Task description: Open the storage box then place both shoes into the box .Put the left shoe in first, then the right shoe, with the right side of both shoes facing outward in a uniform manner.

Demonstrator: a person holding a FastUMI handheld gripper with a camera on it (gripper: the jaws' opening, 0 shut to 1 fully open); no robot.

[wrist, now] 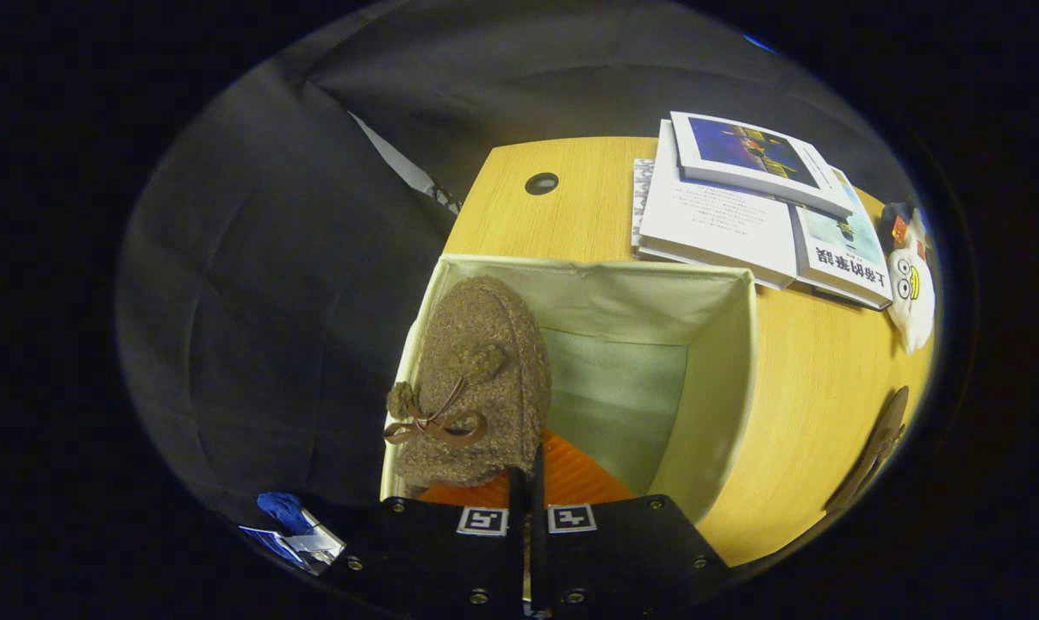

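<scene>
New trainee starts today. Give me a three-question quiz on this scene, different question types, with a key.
1. True or false: the brown shoe lies flat on the wooden table.
2. Multiple choice: what lies on the table beyond the storage box? A) stacked books B) a kettle C) a plate
3. Fill in: the tool has its fingers nearly ____ at the shoe's rear edge.

Key: 1 false, it hangs over the open box; 2 A, the books; 3 closed.

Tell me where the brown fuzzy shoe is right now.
In the gripper view the brown shoe hangs just ahead of the closed gripper, pinched at its heel, over the left side of the open storage box on the wooden table.
</scene>
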